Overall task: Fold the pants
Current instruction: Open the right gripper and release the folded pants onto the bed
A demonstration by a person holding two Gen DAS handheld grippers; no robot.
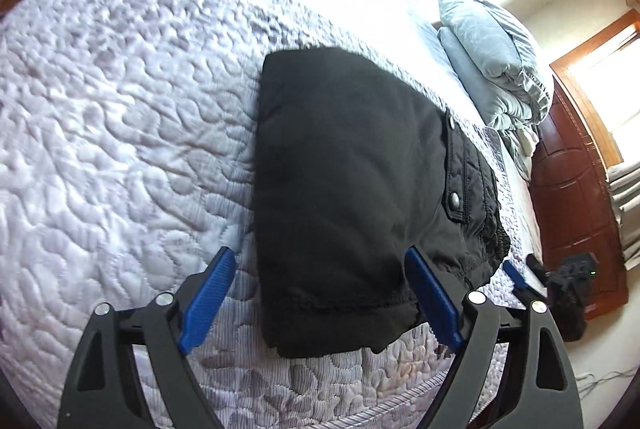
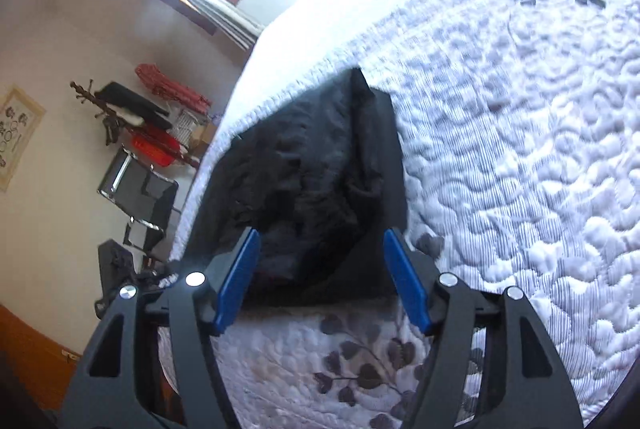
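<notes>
The black pants [image 1: 344,189] lie folded into a compact rectangle on the white quilted bed [image 1: 120,109], with a snap-button pocket and elastic waistband at the right side. My left gripper [image 1: 320,265] is open, its blue fingers on either side of the bundle's near end, holding nothing. In the right wrist view the pants [image 2: 304,181] show as a dark wrinkled bundle near the bed's left edge. My right gripper [image 2: 320,245] is open just in front of the bundle. The right gripper's blue finger tip [image 1: 514,273] shows beyond the waistband in the left wrist view.
A stack of folded grey bedding [image 1: 496,69] sits on the bed beyond the pants. A dark wooden door [image 1: 572,197] and a black device [image 1: 576,273] are on the right. A chair [image 2: 136,189], coat rack [image 2: 112,109] and red items stand by the wall.
</notes>
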